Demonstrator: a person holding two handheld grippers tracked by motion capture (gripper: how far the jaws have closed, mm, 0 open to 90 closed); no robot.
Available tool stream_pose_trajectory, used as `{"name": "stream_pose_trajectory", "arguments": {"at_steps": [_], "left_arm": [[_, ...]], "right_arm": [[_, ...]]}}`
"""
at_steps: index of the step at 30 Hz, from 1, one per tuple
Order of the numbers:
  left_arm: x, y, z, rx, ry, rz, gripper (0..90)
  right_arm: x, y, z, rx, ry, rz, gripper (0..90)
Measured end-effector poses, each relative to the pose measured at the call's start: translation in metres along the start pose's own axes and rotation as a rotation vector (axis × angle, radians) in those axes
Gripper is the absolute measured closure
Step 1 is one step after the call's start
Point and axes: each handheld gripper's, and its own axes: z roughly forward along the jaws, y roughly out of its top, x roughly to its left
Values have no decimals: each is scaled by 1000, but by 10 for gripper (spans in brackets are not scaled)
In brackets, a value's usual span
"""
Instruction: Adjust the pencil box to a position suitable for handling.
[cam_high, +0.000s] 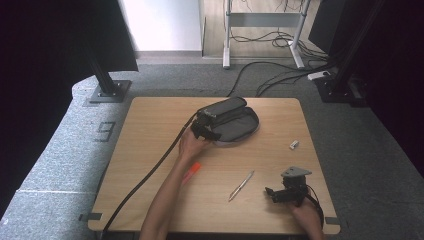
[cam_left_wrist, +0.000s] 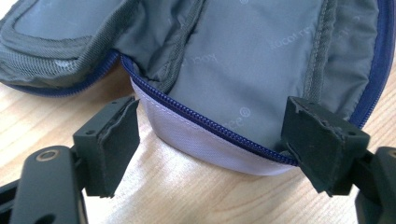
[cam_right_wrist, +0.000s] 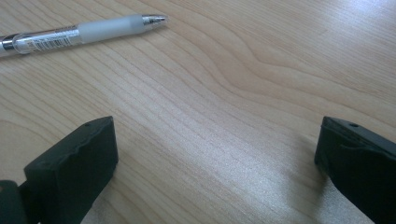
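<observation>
Left fingers (cam_left_wrist: 212, 140) sitting apart, straddling the near edge of the pencil case (cam_left_wrist: 261, 60) at lower centre of the left gripper view; pads not pressing on fabric yet. Right fingers (cam_right_wrist: 215, 163) also standing wide apart over bare wood, gripping nothing, pen (cam_right_wrist: 81, 31) lying beyond them at upper left.

Case is looking soft and light: thin grey lining, floppy flap, so it's likely going to fold and slide rather than hold shape. Best bite, I'd say, is the zip seam where the blue zipper (cam_left_wrist: 201, 119) is running over the pale lilac outer shell, since it's the stiffest line and gives the pads a ridge to catch. Lining alone would probably just bunch up.

In the high view the case (cam_high: 235, 125) is lying unzipped and spread open at top centre of the surface (cam_high: 150, 165), left gripper (cam_high: 206, 129) at its left rim, right gripper (cam_high: 287, 192) resting lower right. An orange marker (cam_high: 192, 171) and a small white eraser (cam_high: 294, 145) are sitting apart from it.
</observation>
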Motion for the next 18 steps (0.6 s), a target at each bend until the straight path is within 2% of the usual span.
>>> {"name": "stream_pose_trajectory", "arguments": {"at_steps": [2, 18], "left_arm": [[-1, -1, 0, -9, -3, -7, 214], [-1, -24, -9, 34, -20, 28, 233]], "right_arm": [[0, 0, 0, 0, 0, -1, 0], [0, 0, 0, 2, 0, 3, 0]]}}
